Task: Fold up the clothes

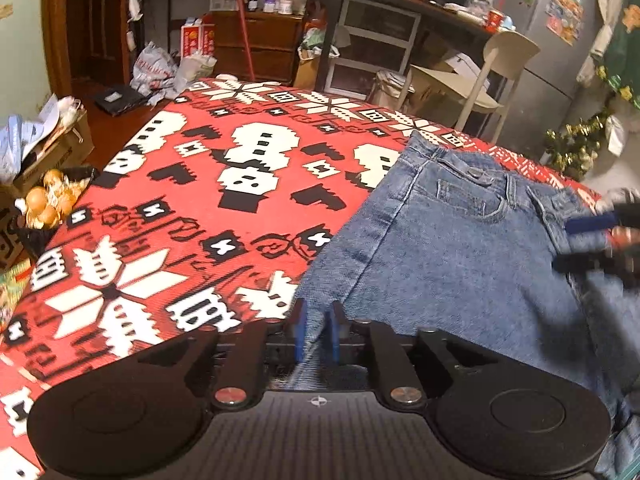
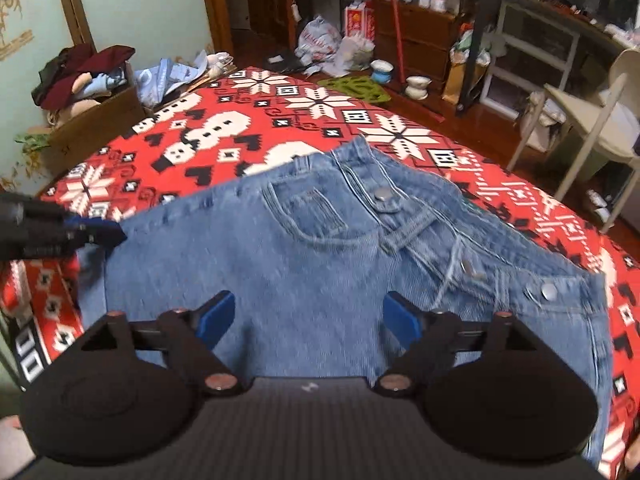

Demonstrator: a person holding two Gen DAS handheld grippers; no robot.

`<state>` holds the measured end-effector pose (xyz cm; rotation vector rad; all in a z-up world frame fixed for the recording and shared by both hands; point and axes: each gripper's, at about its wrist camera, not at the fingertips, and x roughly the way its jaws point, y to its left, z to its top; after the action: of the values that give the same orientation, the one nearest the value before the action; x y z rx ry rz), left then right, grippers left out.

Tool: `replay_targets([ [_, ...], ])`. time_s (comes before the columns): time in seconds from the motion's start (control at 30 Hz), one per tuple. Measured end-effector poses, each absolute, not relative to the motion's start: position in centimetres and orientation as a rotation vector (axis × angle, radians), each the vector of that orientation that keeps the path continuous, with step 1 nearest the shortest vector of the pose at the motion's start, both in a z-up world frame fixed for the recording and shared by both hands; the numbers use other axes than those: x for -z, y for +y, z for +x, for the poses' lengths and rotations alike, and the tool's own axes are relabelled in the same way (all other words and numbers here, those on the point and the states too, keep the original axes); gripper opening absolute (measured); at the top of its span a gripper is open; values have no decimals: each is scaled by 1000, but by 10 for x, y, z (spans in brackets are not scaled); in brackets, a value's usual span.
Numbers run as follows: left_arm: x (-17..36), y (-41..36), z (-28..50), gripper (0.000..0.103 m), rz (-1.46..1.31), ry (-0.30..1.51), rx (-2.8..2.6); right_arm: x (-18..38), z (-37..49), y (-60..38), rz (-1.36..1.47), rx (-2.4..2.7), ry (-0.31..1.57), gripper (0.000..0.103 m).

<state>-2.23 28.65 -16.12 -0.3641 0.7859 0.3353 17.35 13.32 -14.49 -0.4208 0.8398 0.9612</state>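
So the jeans (image 2: pixel 320 264) lie flat on the red patterned tablecloth (image 1: pixel 192 208), waistband away from the cameras and the front facing up, with the pocket and the fly buttons in plain sight. In both views the denim looks doubled over along its length, one side edge running straight down toward the near edge of the table, though I cannot tell for sure how many layers there are. By my reading, a first fold is laid down and the shortening folds are left to do.

The right gripper (image 2: pixel 308 320) hovers just above the middle of the cloth with its blue pads spread wide and nothing caught between them; it holds nothing. The left gripper (image 1: pixel 316 332) sits at the near left corner of the jeans, its jaws only narrowly parted, with a fold of denim running up between the pads. Whether the pads press on that fold or have let it go, the left wrist view does not settle.

Nothing here is stacked or set aside as finished, so most of the work remains
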Motion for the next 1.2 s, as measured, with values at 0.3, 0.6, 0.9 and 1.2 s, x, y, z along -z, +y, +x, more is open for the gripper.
replay_targets([
  [0.3, 157, 252, -6, 57, -289, 824, -369, 181, 174, 107, -263, -812, 933, 102],
  [0.6, 162, 219, 11, 89, -200, 860, -399, 192, 149, 121, -372, -727, 839, 102],
  [0.9, 172, 204, 14, 103, -125, 865, -412, 190, 152, 113, -325, -754, 842, 102],
  [1.2, 170, 215, 22, 102, -171, 875, -404, 185, 169, 88, -118, -790, 873, 102],
])
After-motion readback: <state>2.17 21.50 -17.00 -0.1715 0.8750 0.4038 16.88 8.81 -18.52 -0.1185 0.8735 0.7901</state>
